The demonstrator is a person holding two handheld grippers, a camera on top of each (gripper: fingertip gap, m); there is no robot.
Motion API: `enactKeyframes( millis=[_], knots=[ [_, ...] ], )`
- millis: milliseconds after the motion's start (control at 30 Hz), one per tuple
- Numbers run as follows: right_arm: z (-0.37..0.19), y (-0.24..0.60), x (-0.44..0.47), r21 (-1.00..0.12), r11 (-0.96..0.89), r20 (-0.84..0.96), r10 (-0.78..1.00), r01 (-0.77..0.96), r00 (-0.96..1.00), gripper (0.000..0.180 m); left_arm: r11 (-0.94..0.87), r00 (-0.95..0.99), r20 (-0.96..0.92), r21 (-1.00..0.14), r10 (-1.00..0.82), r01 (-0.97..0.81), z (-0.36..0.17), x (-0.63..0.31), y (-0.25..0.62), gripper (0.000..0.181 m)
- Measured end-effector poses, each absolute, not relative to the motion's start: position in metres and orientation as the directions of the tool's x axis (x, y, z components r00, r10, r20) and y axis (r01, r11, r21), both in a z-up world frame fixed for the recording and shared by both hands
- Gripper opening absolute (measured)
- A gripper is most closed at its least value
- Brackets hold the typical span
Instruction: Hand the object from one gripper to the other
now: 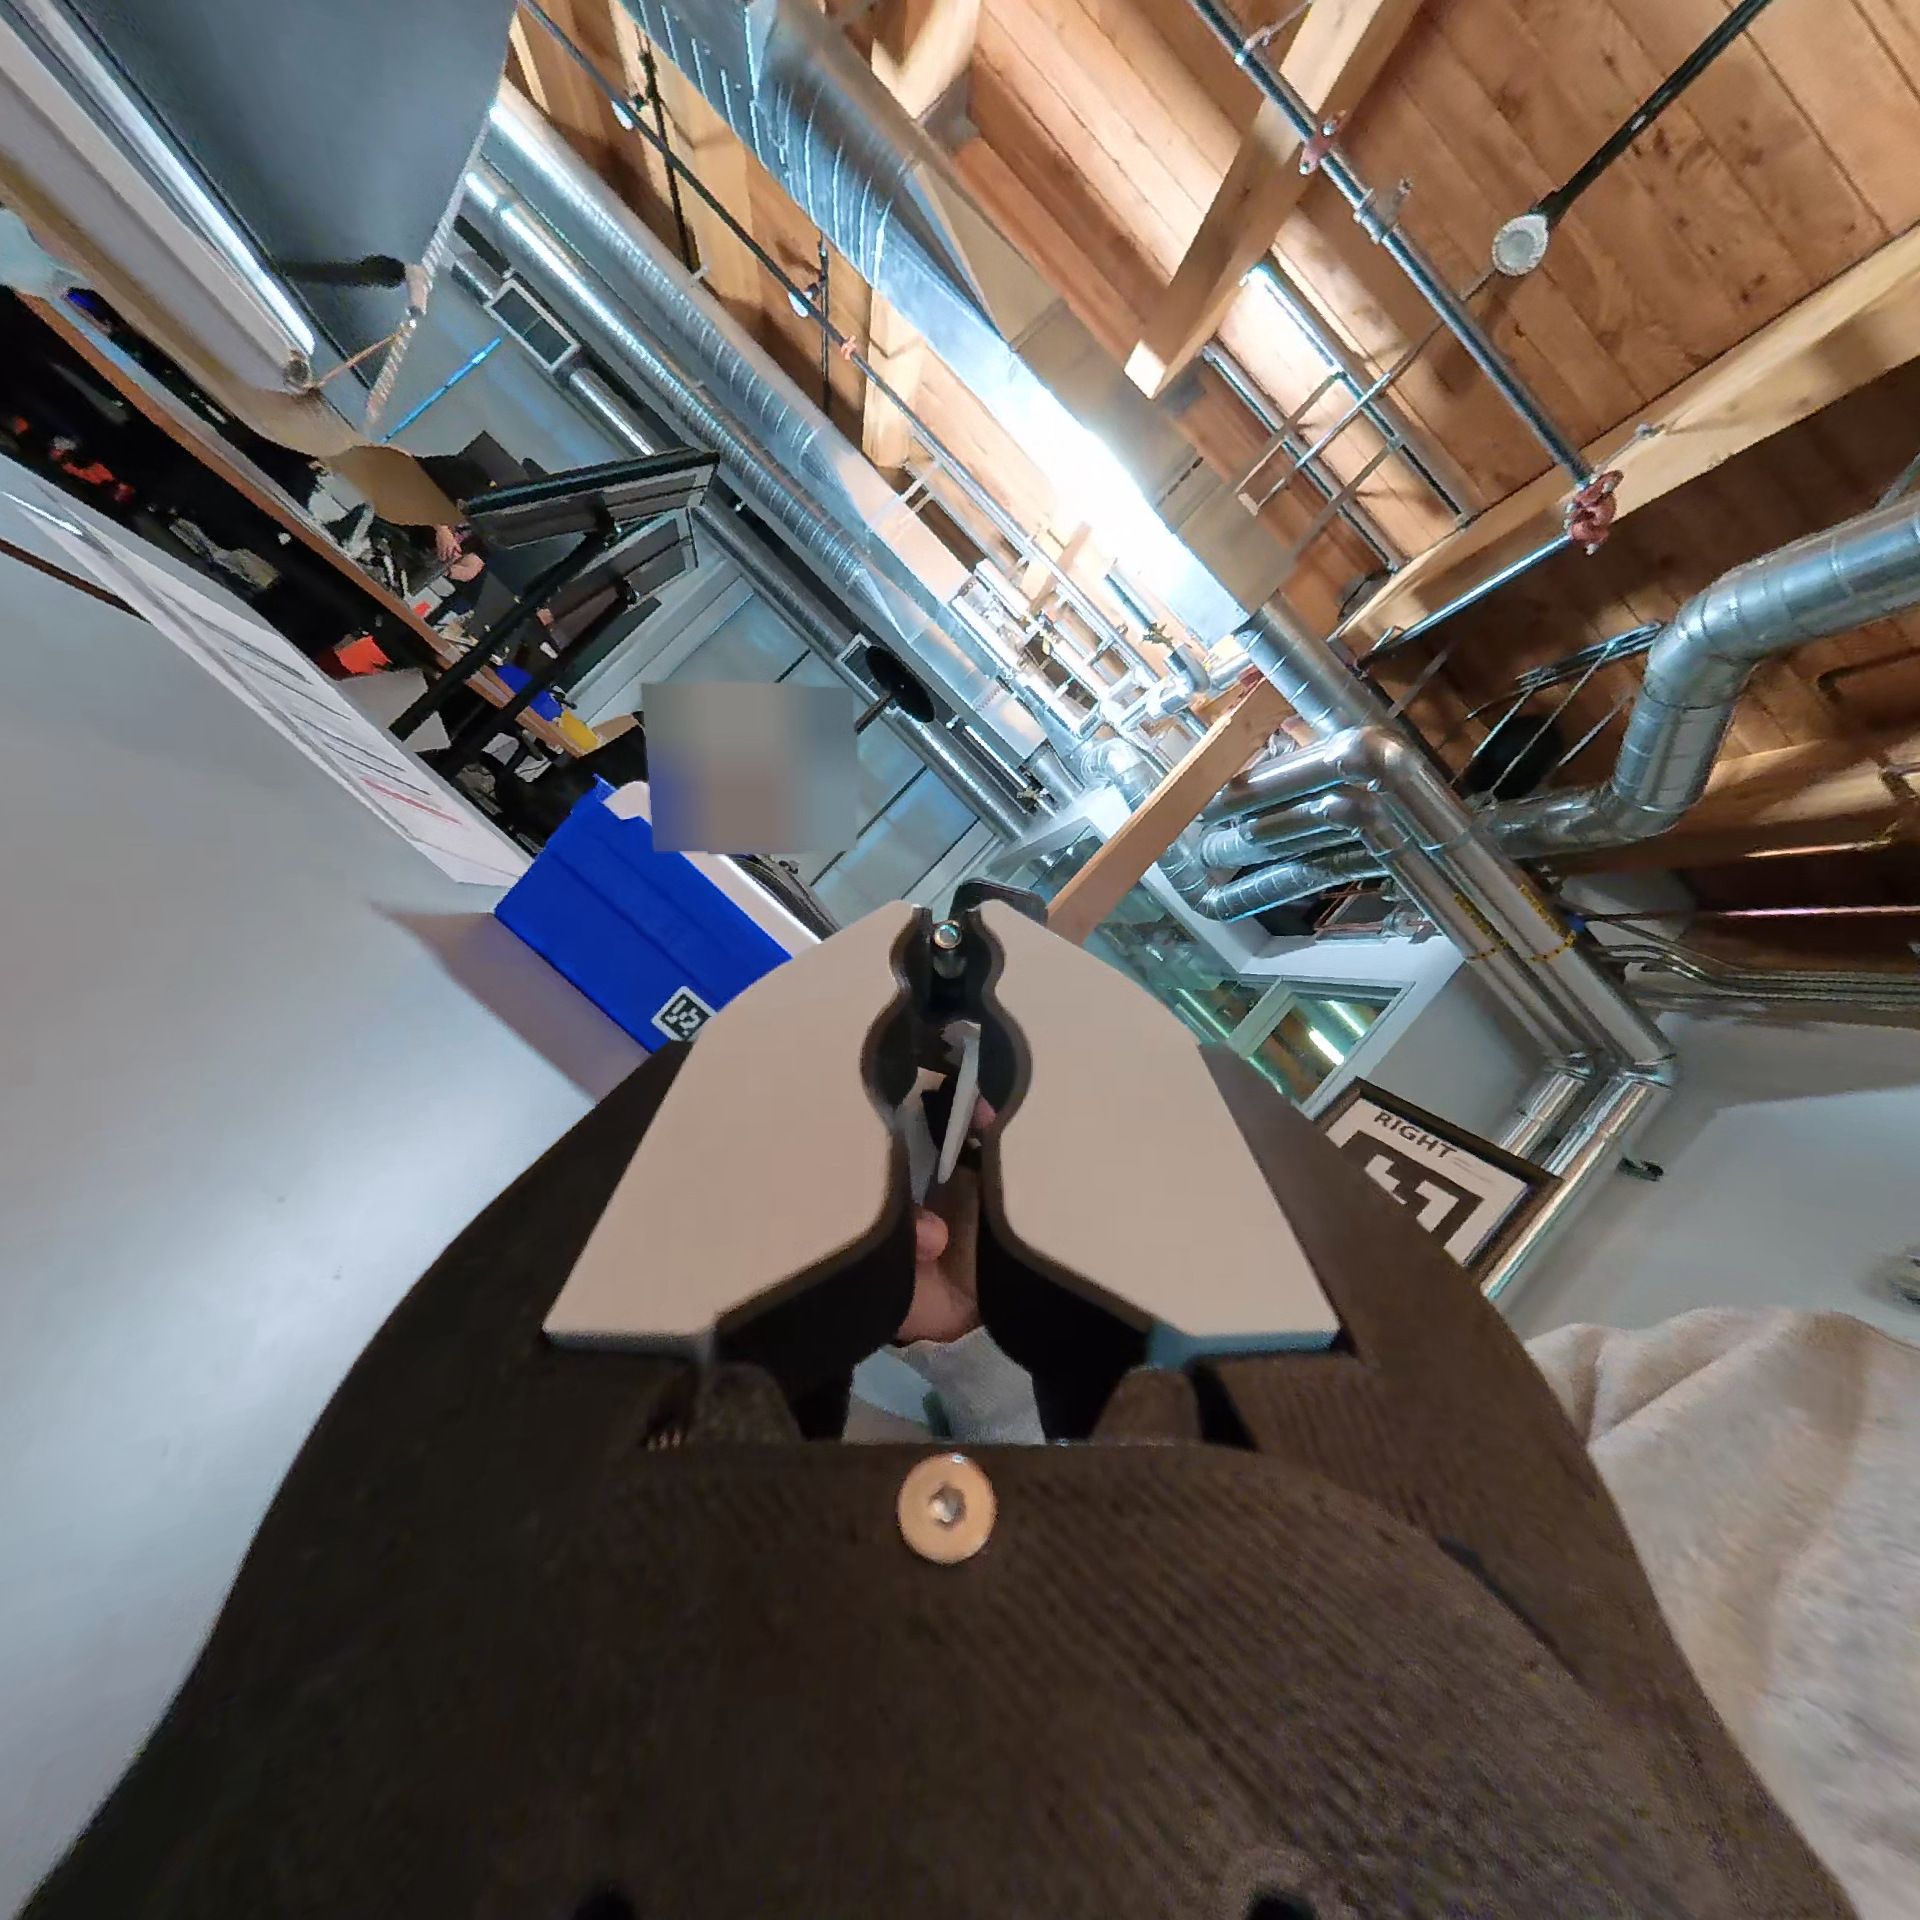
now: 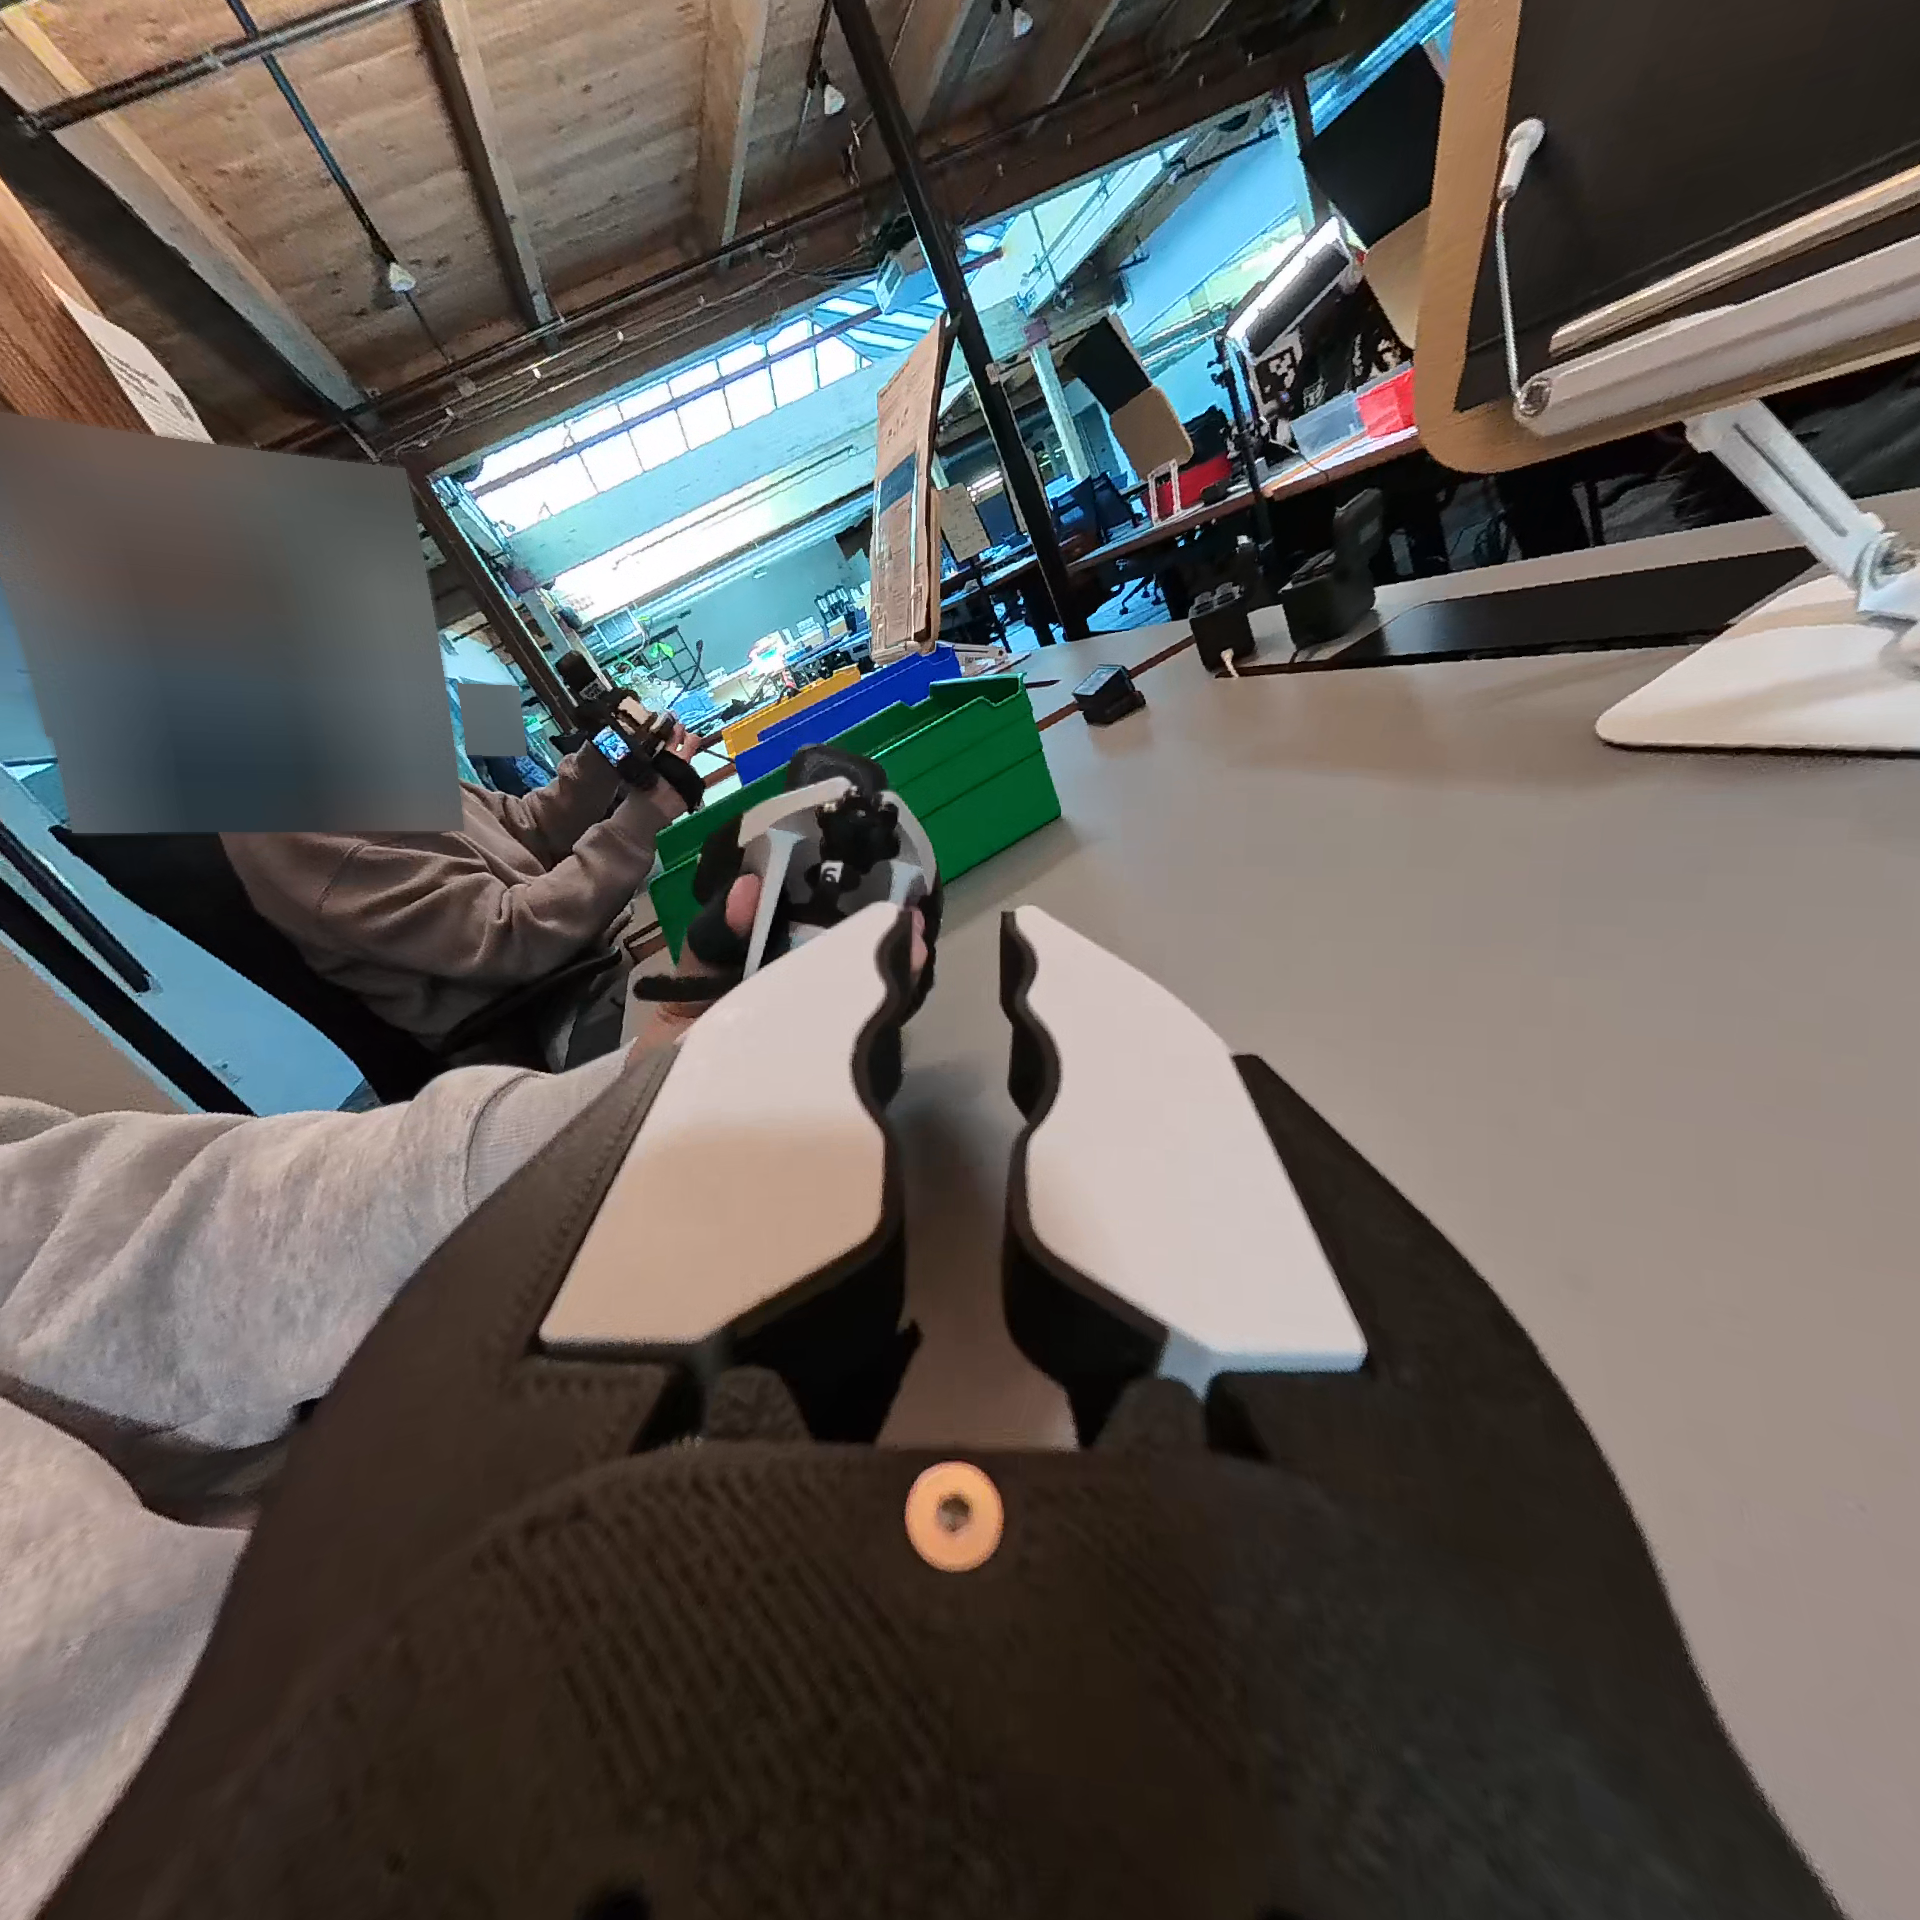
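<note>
Gripping small black object (image 1: 943,961), left claw (image 1: 948,920); right claw (image 2: 961,925) parted, empty, above table (image 2: 1455,987).

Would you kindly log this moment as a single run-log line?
phase: before handover | left gripper: shut on small black object | right gripper: open, empty, over grey table

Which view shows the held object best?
The left wrist view. The small black object with a metal bolt sits right between the tips of the left gripper, which is shut on it. The right wrist view shows it farther off as a small black knobby part, while the right gripper is open and empty.
</note>
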State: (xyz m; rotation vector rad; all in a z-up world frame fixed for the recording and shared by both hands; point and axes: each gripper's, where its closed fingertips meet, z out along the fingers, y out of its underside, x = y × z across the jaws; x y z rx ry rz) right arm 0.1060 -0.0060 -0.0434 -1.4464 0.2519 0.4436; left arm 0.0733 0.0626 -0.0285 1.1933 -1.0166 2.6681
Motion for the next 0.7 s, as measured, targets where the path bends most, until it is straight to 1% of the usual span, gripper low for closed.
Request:
enactKeyframes(
  millis=[167,233,300,367,433,533,700],
  knots=[
    [-0.046,0.003,0.101,-0.923,0.052,-0.372,0.135,-0.382,0.918,0.020,-0.794,-0.706,0.692,-0.510,-0.151,-0.330,-0.030,0.075,0.057,0.005],
    [-0.046,0.007,0.098,-0.951,0.064,-0.294,0.115,-0.302,0.949,0.028,-0.812,-0.697,0.707,-0.474,-0.120,-0.341,-0.031,0.078,0.058,0.005],
    [-0.043,0.012,0.092,-0.983,0.086,-0.152,0.095,-0.161,0.984,0.041,-0.824,-0.679,0.729,-0.435,-0.086,-0.363,-0.036,0.081,0.056,0.005],
    [-0.043,0.016,0.086,-0.996,0.084,0.017,0.053,0.012,0.998,0.042,-0.830,-0.660,0.750,-0.392,-0.039,-0.396,-0.041,0.083,0.050,0.005],
    [-0.045,0.019,0.081,-0.988,0.067,0.138,0.018,0.137,0.990,0.041,-0.833,-0.649,0.761,-0.358,0.002,-0.422,-0.043,0.085,0.046,0.005],
    [-0.048,0.021,0.078,-0.976,0.044,0.212,-0.018,0.212,0.977,0.040,-0.824,-0.630,0.776,-0.335,0.034,-0.458,-0.047,0.085,0.040,0.005],
    [-0.060,0.024,0.074,-0.961,-0.020,0.274,-0.001,0.274,0.962,0.040,-0.807,-0.607,0.791,-0.308,0.077,-0.504,-0.052,0.085,0.032,0.005]
  ],
)
